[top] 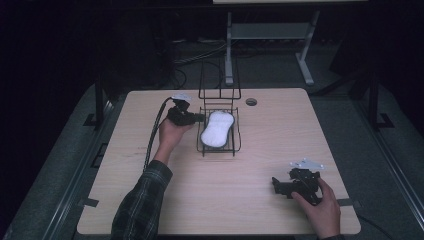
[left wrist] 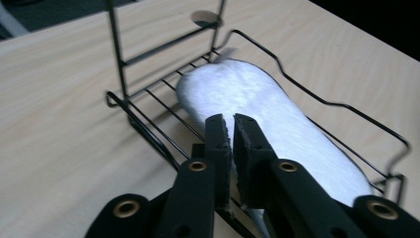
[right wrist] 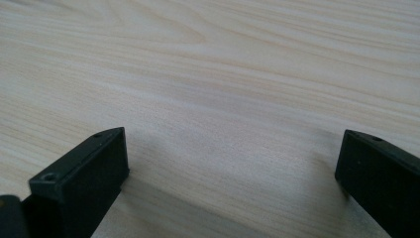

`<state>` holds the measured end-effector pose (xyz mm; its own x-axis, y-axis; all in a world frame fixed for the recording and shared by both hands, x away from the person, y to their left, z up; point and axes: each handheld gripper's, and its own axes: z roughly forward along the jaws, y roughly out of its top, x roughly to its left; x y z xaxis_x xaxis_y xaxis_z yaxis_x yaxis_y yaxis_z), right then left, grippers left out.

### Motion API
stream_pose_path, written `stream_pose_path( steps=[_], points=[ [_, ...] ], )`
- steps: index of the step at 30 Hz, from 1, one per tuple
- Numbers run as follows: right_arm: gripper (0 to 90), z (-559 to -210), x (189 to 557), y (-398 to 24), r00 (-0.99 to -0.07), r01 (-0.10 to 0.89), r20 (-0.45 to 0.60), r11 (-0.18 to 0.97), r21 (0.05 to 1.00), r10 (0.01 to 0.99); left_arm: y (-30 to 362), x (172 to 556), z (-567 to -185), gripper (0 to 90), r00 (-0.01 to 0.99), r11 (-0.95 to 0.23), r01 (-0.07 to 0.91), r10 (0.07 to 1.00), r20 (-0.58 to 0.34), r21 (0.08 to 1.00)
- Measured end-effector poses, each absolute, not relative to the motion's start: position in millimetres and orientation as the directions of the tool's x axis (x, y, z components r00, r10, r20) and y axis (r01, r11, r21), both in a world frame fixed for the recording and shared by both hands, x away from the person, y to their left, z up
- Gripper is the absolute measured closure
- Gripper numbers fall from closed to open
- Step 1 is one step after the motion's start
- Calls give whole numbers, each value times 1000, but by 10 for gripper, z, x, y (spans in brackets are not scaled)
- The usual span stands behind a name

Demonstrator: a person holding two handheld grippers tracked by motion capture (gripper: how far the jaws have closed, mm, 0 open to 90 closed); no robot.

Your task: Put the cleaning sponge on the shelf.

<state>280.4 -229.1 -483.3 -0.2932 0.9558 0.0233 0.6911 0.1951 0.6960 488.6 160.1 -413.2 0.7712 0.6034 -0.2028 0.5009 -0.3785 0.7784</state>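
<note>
One white sponge (left wrist: 277, 114) lies in the wire rack (left wrist: 322, 101). The left gripper (left wrist: 233, 121), jaws together over it, could tip the rack if dragged; the right gripper (right wrist: 233, 158) rests spread apart on the table (right wrist: 208, 59)

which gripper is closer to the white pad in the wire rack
Left. The left gripper is at the wire rack's left edge beside the white pad; the right gripper rests far off near the table's front right.
</note>
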Motion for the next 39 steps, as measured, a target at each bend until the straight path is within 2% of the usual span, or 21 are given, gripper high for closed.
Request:
stream_pose_path(
  steps=[2, 15, 26, 33, 37, 39],
  points=[
    [0, -4833, 2804, -2291, -293, 691, 23, 195, 696, 956, 1604, 4818, -4134, 894, 785, -391, 490, 586, -200, 779],
    [0, -4832, 2804, -2290, -293, 691, 24, 195, 696, 956, 1440, 4502, -4242, 895, 840, -487, 453, 514, -174, 746],
    [0, -4833, 2804, -2290, -293, 691, 23, 195, 696, 956, 1257, 4438, -4284, 895, 856, -490, 443, 479, -193, 750],
    [0, -4833, 2804, -2291, -293, 691, 23, 195, 696, 956, 1329, 4400, -4231, 894, 853, -489, 447, 484, -193, 749],
    [0, -4833, 2804, -2291, -293, 691, 23, 195, 696, 956, 1425, 4304, -4158, 846, 853, -498, 444, 490, -180, 745],
    [0, -4833, 2804, -2291, -293, 691, 23, 195, 696, 956, 1475, 4248, -4129, 773, 848, -496, 442, 502, -169, 748]
  ],
)
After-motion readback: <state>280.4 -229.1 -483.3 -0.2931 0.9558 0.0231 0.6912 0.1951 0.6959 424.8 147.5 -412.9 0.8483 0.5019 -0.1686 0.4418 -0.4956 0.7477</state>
